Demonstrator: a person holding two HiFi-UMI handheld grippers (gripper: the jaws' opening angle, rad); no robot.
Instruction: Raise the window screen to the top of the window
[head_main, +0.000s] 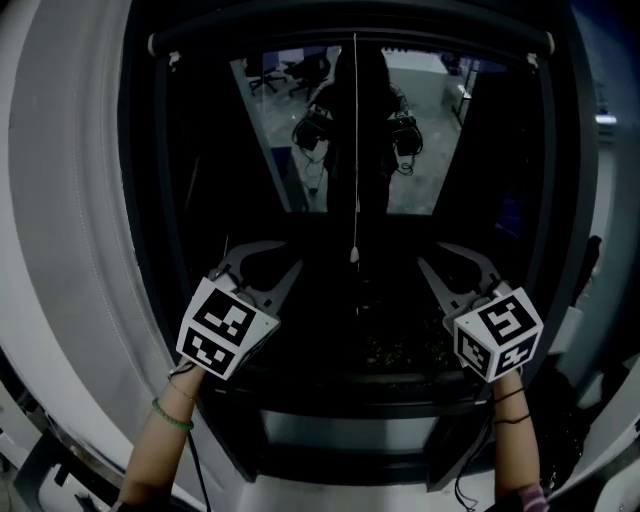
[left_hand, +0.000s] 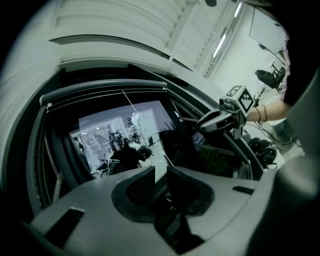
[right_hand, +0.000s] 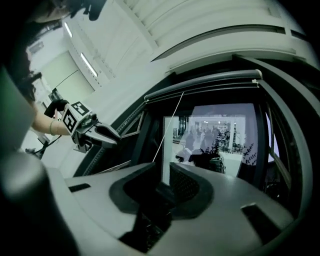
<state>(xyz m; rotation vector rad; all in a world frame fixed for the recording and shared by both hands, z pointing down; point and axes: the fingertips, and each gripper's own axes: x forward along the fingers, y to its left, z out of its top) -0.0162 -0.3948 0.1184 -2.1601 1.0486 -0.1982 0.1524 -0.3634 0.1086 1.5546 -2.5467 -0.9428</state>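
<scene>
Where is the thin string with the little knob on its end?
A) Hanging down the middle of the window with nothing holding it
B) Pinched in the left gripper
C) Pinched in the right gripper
A: the string hangs free down the middle of the window. Its knob sits between the open left gripper and the open right gripper.

Grey left gripper (head_main: 262, 262) and right gripper (head_main: 463, 266) bear marker cubes (head_main: 226, 327).

Black-and-white square markers cover the cubes of the left gripper (head_main: 263, 262) and right gripper (head_main: 450, 262). The window frame (head_main: 145, 200) is black, its pull cord (head_main: 355, 150) white, the bracelet (head_main: 171, 414) green.
</scene>
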